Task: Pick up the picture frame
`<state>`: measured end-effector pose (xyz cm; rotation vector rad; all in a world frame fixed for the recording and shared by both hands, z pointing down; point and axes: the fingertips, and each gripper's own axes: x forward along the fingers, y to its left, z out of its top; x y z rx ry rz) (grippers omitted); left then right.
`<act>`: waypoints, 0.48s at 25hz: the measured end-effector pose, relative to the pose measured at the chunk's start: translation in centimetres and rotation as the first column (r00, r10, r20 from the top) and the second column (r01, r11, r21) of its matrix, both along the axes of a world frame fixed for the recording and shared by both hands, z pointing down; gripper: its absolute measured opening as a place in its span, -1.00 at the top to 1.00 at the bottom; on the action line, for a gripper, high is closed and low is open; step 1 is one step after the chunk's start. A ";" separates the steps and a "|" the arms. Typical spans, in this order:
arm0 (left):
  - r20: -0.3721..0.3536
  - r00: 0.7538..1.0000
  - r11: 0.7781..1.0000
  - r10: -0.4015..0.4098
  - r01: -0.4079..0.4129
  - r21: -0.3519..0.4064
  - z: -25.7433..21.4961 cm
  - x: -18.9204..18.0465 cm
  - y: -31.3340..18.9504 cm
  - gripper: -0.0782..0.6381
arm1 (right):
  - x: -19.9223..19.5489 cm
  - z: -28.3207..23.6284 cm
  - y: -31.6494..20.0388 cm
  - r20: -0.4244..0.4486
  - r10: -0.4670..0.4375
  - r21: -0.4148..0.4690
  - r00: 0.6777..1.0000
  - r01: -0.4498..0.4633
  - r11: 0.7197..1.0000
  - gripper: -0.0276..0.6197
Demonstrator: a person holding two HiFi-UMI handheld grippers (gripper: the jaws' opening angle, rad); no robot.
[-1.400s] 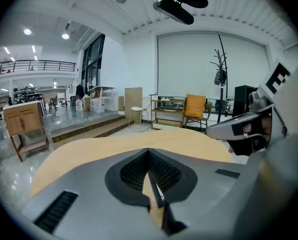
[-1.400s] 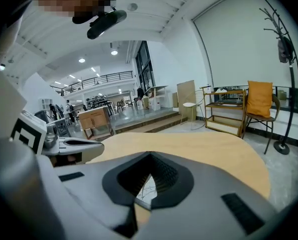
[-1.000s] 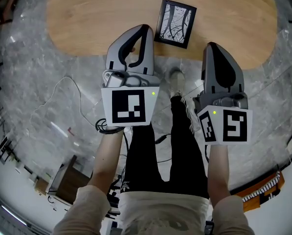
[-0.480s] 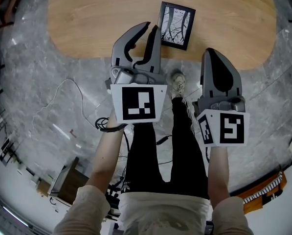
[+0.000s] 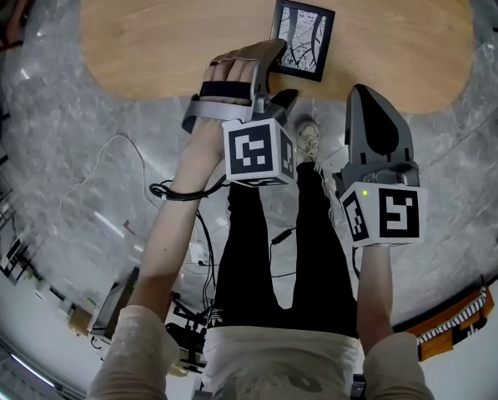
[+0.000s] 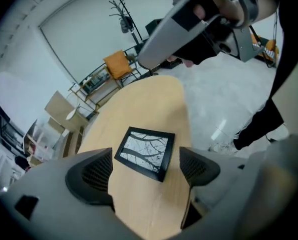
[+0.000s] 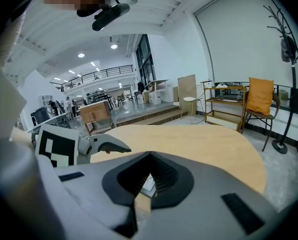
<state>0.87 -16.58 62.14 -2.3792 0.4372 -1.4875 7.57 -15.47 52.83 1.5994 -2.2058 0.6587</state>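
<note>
While lining up on the picture frame (image 5: 301, 40): spread wide, nothing gripped yet

Just been opening the left gripper (image 6: 147, 168) to a broad gap, seemingly to straddle a frame lying flat near the closer edge of the table (image 5: 148, 32). Seen between the jaws, but ahead of them and untouched. Holding the right gripper (image 5: 369, 98) pressed together and empty, well short of the frame, likely in reserve.

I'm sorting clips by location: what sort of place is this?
Likely an open-plan office or studio hall: a grey marble floor, a big oval wooden table, and a railed mezzanine behind.
</note>
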 end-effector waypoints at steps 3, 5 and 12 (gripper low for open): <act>0.025 0.999 0.996 0.047 -0.045 -0.079 2.0 0.5 1.5 -0.42 | 0.1 0.3 0.5 -0.011 0.000 -0.016 1.000 0.000 1.000 0.91; 0.067 0.995 0.990 0.077 -0.068 -0.126 3.7 0.3 2.5 -0.44 | 0.0 0.6 0.9 -0.018 -0.006 -0.026 1.000 0.005 1.000 0.91; 0.134 0.987 0.979 0.082 -0.055 -0.195 8.3 0.2 3.7 -0.44 | -0.8 2.2 1.5 -0.018 -0.027 -0.059 0.999 0.026 0.998 0.91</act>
